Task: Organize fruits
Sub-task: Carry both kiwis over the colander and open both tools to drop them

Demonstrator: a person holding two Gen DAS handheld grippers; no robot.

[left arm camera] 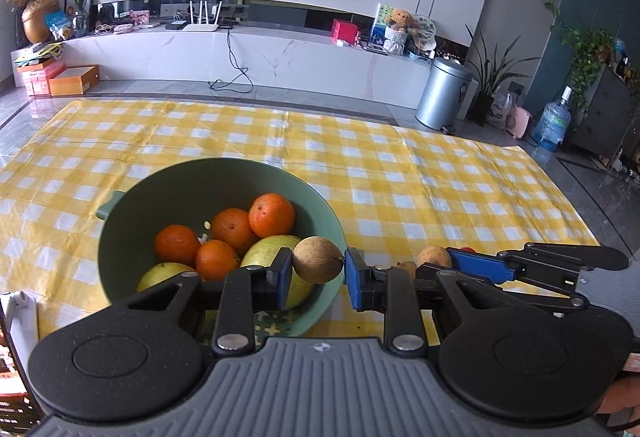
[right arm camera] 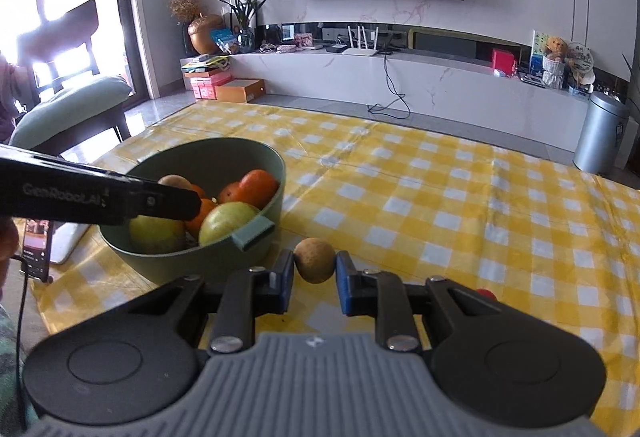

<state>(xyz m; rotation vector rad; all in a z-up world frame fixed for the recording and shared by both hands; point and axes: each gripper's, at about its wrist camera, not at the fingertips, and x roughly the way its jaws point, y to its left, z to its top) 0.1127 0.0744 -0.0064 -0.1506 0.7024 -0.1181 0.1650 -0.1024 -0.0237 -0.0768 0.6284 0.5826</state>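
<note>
A green bowl (left arm camera: 200,193) on the yellow checked cloth (left arm camera: 400,173) holds several oranges (left arm camera: 272,215) and two yellow-green fruits (left arm camera: 268,251). My left gripper (left arm camera: 318,271) is shut on a small brown round fruit (left arm camera: 318,260), held over the bowl's near right rim. In the right wrist view my right gripper (right arm camera: 314,275) is shut on a second brown round fruit (right arm camera: 315,260), just right of the bowl (right arm camera: 224,145) and its handle (right arm camera: 256,231). The left gripper (right arm camera: 188,199) reaches over the bowl from the left. A small red fruit (right arm camera: 485,293) shows behind the right finger.
A phone on a stand (right arm camera: 38,245) and a white slab (right arm camera: 70,239) lie left of the bowl. A chair with a green cushion (right arm camera: 72,105) stands off the table's left side. A metal bin (left arm camera: 444,93) stands on the floor beyond the far right corner.
</note>
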